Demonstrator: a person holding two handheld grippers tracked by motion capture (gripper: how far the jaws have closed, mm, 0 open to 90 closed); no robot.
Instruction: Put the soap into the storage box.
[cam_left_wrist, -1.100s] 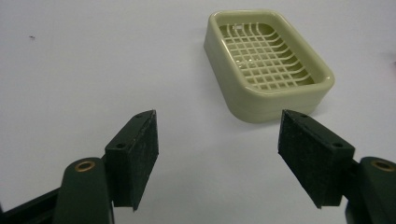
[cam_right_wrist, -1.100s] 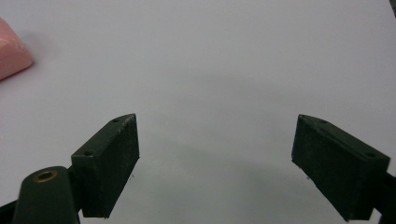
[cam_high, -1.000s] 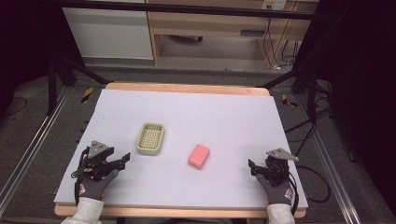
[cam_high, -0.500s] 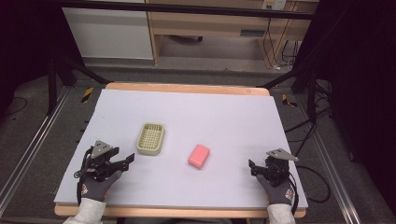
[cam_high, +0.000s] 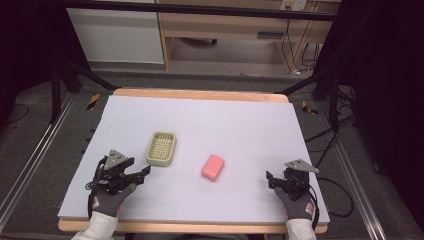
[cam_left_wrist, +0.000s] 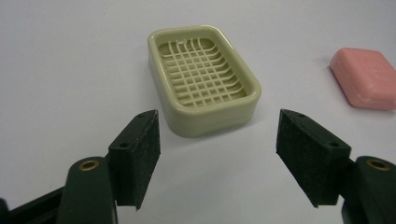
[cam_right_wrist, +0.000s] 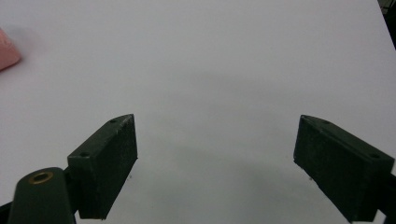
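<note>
A pale green soap dish (cam_high: 161, 148) with a grid floor lies left of the table's middle, and nothing is in it. To its right lies a pink soap bar (cam_high: 213, 167). My left gripper (cam_high: 142, 172) is open, low over the table just short of the dish's near end. In the left gripper view the dish (cam_left_wrist: 204, 79) sits just beyond the open left gripper (cam_left_wrist: 217, 158), with the soap (cam_left_wrist: 366, 78) at the far right. My right gripper (cam_high: 272, 179) is open near the front right. In the right gripper view the right gripper (cam_right_wrist: 217, 158) holds nothing, and the soap's corner (cam_right_wrist: 7, 51) shows at the left edge.
The table (cam_high: 235, 115) has a white top with a wooden rim. Beyond its far edge stand a white cabinet (cam_high: 115, 35) and wooden shelving (cam_high: 225, 25). Cables (cam_high: 330, 150) hang off the right side.
My left gripper has moved a little to the right, closer to the soap dish. The right gripper, the dish and the soap have stayed put.
</note>
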